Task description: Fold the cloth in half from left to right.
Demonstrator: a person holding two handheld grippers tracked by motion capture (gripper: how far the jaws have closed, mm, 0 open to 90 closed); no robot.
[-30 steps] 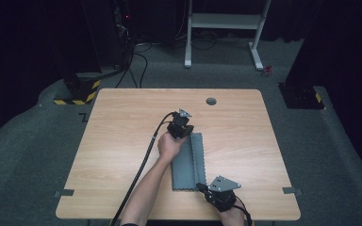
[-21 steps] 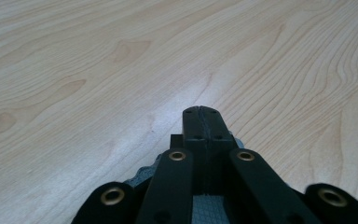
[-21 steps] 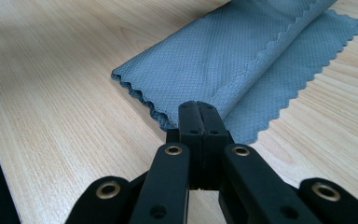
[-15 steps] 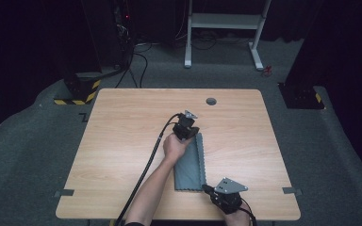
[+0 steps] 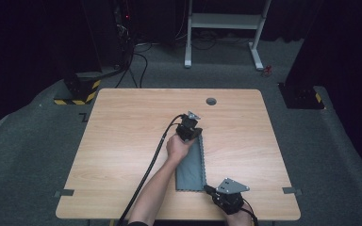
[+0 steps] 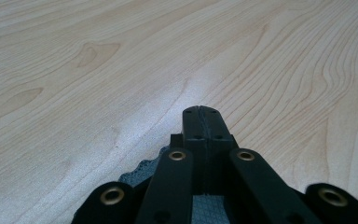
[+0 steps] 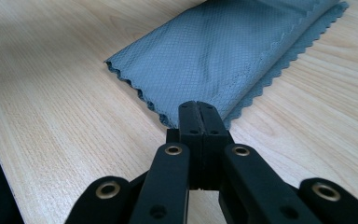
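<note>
Both tools (image 5: 206, 187) (image 5: 195, 135) shut (on cloth (image 7: 223, 60))

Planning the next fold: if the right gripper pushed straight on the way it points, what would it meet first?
The grey cloth: the right gripper, jaws shut, already sits at its near corner, probably pinching it, so it would run along the folded cloth.

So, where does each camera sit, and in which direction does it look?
High view: above the person's side, looking forward and down on the light wooden table; forearm and both hands show.
Left gripper view: on the left tongs, facing bare tabletop.
Right gripper view: on the right tongs, facing the folded grey zigzag-edged cloth.
All three share the cloth and the table.
</note>
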